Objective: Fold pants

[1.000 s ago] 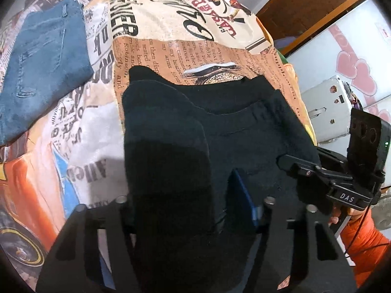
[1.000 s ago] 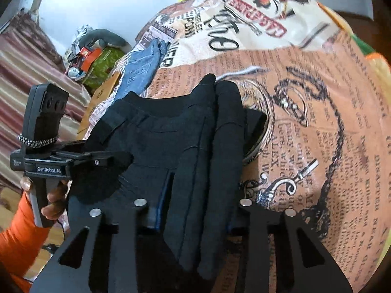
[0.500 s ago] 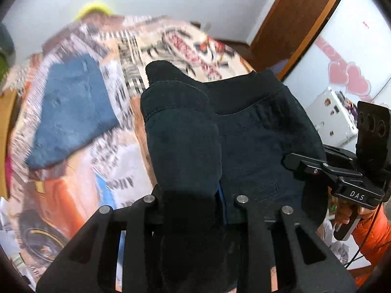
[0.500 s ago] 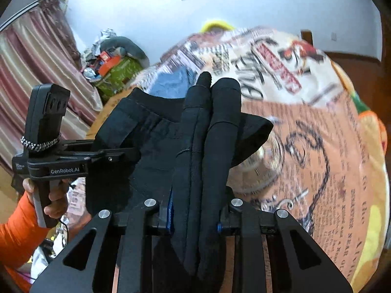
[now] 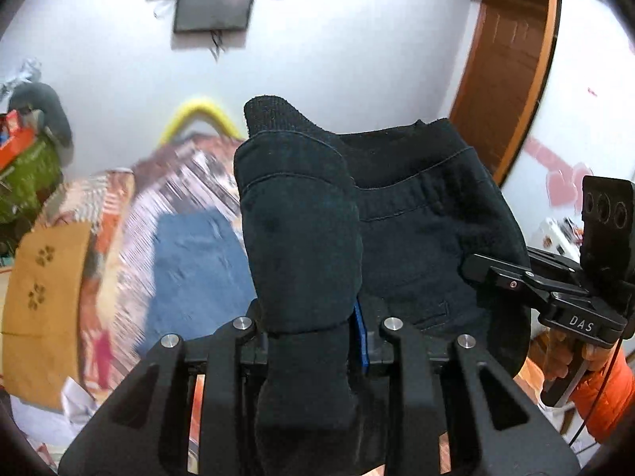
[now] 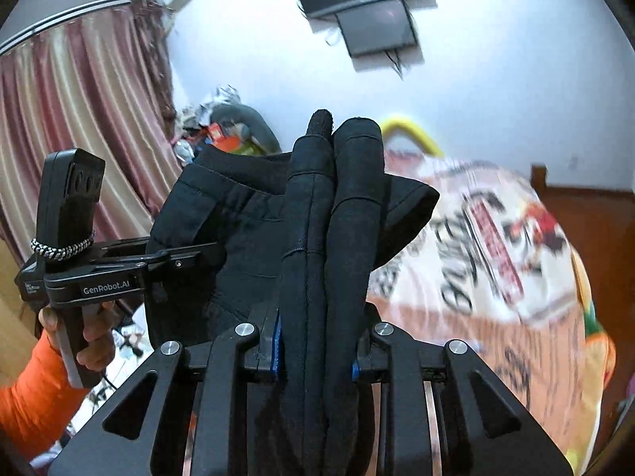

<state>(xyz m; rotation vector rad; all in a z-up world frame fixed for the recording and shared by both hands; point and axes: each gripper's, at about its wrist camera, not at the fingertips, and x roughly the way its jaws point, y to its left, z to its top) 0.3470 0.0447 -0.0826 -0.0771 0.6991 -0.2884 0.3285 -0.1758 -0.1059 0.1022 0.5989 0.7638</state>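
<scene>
A: Holding the black pants (image 5: 416, 214) up off the bed (image 6: 496, 277), both ends pinched. Left gripper (image 5: 313, 341) has its fingers clenched on a thick folded wad; right gripper (image 6: 317, 349) is clenched on a similar stack of layers at the other corner.

B: Orientation?

A: Held edge runs side to side between the two grippers, waistband at the far top edge. Fabric sticks up and forward past both sets of fingers, so the bundle lies ahead of them, long axis across. Neither hand is nearer; they look level.

B: Change from a second ago?

A: Then the pants lay flat on the printed bedspread with the cameras looking down. Now they're lifted, and both views have tilted up to the wall and the mounted screen (image 5: 214, 4). Blue jeans (image 5: 198, 261) are unmoved on the bed, left of the load.

B: Next?

A: My guess: swing forward, lay down. Risk is layers slipping out.
</scene>
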